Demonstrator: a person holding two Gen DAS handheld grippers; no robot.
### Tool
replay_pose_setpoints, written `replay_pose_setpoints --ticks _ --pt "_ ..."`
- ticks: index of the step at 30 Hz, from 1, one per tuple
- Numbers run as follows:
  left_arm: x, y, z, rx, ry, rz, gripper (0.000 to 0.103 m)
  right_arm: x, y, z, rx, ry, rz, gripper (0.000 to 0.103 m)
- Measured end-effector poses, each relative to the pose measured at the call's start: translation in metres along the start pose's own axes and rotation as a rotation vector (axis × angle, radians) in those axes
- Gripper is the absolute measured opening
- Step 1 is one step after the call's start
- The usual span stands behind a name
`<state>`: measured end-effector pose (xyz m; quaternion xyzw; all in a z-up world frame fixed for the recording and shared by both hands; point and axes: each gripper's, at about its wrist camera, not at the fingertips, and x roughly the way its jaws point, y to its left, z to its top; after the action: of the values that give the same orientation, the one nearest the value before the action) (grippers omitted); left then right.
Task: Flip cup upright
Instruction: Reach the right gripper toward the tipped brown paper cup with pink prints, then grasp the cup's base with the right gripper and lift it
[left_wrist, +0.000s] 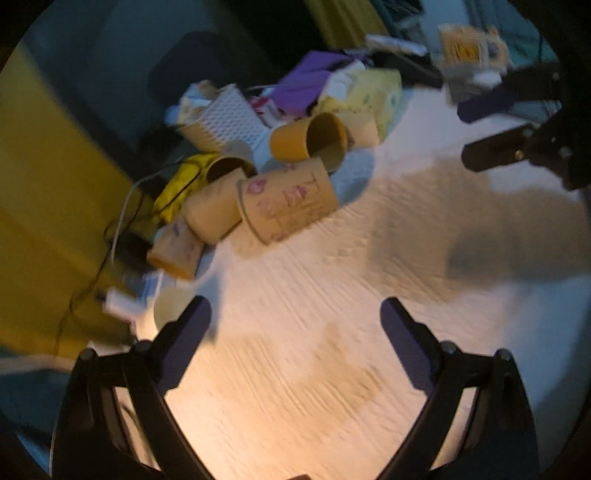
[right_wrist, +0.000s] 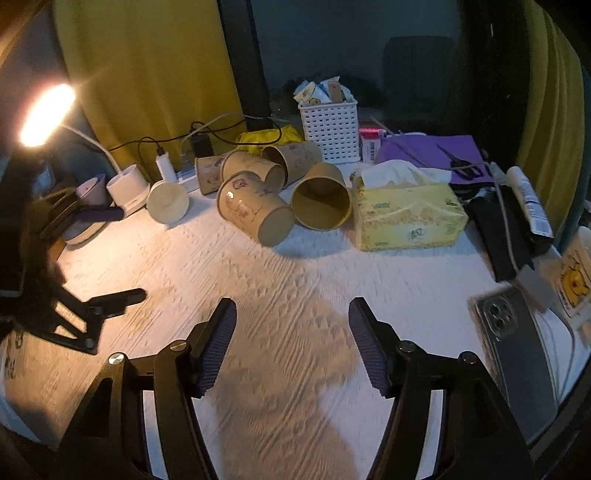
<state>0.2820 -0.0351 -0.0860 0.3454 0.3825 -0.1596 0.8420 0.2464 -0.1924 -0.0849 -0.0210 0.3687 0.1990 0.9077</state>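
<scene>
Pale wood-grain desk (right_wrist: 295, 332) across the whole near field, bare between the fingers of both grippers. Yellow curtains (right_wrist: 147, 74) hanging behind the far edge, dark gap between them.

Right of centre: yellow tissue box (right_wrist: 408, 216), a white tissue poking from its top. Beyond it, a flat purple folder (right_wrist: 428, 151) with scissors (right_wrist: 461, 162) lying on it. White perforated basket (right_wrist: 328, 129) at the far centre, stuffed with small packets. Dark-cased phone (right_wrist: 517, 354) face down at the near right edge.

Far left: glowing desk lamp (right_wrist: 46, 114), with its white base (right_wrist: 127, 190) on the desk.

Cluster of brown paper cups in the middle distance, all tipped on their sides. Nearest, a printed paper cup (right_wrist: 255, 210), lying with its base toward the right wrist camera and slightly right, touching the plain cup (right_wrist: 321, 201) whose open mouth faces the camera, just left of the tissue box. Three more printed cups (right_wrist: 255, 166) piled behind. A small cream cup (right_wrist: 168, 201) lying apart to the left.

Left gripper (left_wrist: 295, 321) empty, jaws spread wide, hovering over bare desk near the left of the cluster; same printed paper cup (left_wrist: 288, 199) ahead of it. Right gripper (right_wrist: 291, 332) likewise spread wide and holding nothing, well short of the cups.
</scene>
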Motion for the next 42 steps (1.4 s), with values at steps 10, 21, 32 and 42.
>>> replay_pose_setpoints --ticks 10,21,32,42 --pt "0.052 0.014 0.054 0.328 0.021 -0.043 0.094 0.035 -0.028 0.011 0.043 0.049 0.033 0.066" --pt "0.085 0.001 0.082 0.645 0.007 -0.077 0.087 0.06 -0.036 0.028 0.023 0.093 0.07 0.066" --pt "0.111 -0.009 0.094 0.734 0.066 -0.181 0.067 0.065 -0.044 0.026 0.04 0.101 0.081 0.066" --pt "0.046 -0.029 0.074 0.697 0.01 -0.247 0.066 0.039 -0.035 0.011 0.054 0.082 0.067 0.066"
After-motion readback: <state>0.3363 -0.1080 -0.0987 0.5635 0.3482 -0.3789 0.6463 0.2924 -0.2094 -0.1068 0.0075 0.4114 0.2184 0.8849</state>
